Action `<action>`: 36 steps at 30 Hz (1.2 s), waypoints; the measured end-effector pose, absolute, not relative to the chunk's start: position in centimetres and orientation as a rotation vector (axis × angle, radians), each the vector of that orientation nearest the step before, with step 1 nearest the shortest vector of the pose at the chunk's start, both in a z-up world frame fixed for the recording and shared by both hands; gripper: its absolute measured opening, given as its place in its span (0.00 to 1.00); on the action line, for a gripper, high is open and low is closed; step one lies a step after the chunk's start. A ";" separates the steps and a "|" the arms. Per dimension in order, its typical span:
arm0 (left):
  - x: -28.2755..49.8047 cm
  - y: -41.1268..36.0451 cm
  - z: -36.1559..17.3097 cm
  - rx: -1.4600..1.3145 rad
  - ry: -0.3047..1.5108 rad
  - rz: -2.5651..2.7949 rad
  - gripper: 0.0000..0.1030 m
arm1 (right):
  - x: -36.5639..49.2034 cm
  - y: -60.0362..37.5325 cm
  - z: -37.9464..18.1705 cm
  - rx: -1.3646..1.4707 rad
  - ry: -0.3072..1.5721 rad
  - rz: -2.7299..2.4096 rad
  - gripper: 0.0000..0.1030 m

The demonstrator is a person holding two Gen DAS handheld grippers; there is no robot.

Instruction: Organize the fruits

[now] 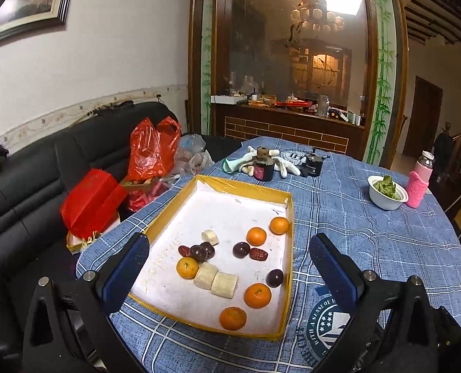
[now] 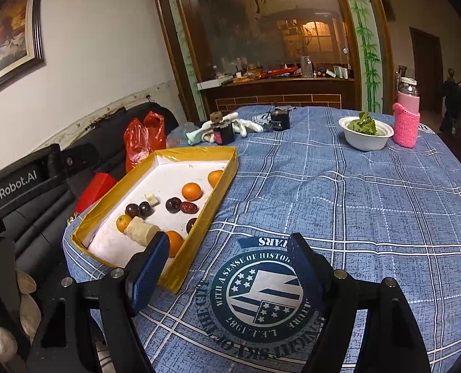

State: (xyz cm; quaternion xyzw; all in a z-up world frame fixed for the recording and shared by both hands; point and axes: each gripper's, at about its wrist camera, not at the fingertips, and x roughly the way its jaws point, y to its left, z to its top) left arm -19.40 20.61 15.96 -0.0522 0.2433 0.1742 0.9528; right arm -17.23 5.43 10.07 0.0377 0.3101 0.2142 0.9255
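Inside the shallow yellow-edged tray on the desk all the fruit lies mixed: five oranges, four dark round plums, two red dates and three pale cut pieces, with kinds touching each other near the tray's middle and others alone along the right wall. Both tools hover above and hold nothing: the left hand-held gripper has its blue pads spread wide over the tray, and the right hand-held gripper stands equally wide over the printed emblem, just beside the tray's near corner. Because the kinds lie scattered, I judge that sorting remains, though how far it has gone I cannot tell. To do it well, I would come down straight over one free-standing fruit, such as an orange by the wall, and close gently, since round fruit may roll and the plums look soft. Pieces that touch neighbours need a narrow approach. A blue checked cloth covers the desk and makes small folds. Farther away stand a white bowl with greens, a pink bottle, two dark jars and white gloves; a black sofa with red bags is at the left.
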 end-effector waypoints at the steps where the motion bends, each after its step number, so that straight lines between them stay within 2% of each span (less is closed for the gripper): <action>1: -19.5 20.3 16.1 -0.103 0.487 0.359 1.00 | -17.3 5.2 10.1 0.083 0.632 0.442 0.80; 16: -20.1 15.8 17.4 0.005 0.468 0.319 1.00 | -18.3 1.0 10.7 0.155 0.563 0.418 0.83; 36: -20.2 17.9 17.5 -0.033 0.446 0.338 1.00 | -18.8 2.5 10.4 0.089 0.560 0.409 0.84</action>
